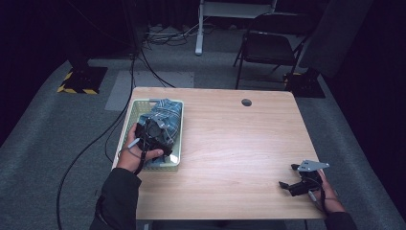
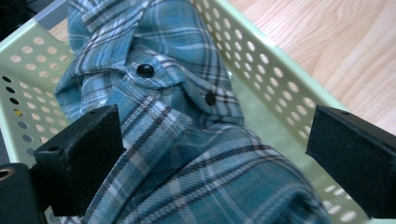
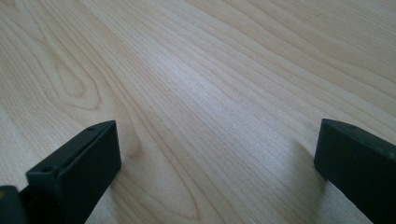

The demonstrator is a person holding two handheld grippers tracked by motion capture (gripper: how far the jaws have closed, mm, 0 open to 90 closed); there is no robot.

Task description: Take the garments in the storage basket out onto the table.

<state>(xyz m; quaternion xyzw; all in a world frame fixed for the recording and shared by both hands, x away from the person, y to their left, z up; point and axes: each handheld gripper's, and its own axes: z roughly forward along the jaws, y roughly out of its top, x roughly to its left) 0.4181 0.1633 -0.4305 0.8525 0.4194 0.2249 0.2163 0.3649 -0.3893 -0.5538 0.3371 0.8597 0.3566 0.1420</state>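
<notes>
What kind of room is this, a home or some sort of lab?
Most likely a lab or recording studio: dark curtained walls, cables strewn over grey carpet, a black folding chair, and one light wooden table holding a pale green perforated plastic basket.

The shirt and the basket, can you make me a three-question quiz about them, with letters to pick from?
1. Where is the plaid shirt?
A. on the floor
B. in the basket
C. on the chair

2. What colour is the basket?
A. pale green
B. red
C. black

3. How is the left gripper over the shirt?
A. shut tight on a sleeve
B. lying on the bare table
C. open, one jaw to each side

Answers: 1 B, the folded cloth lies within the perforated walls. 2 A, its dotted walls look pale green in the left gripper view. 3 C, that view shows both black jaws wide apart with cloth between them.
</notes>
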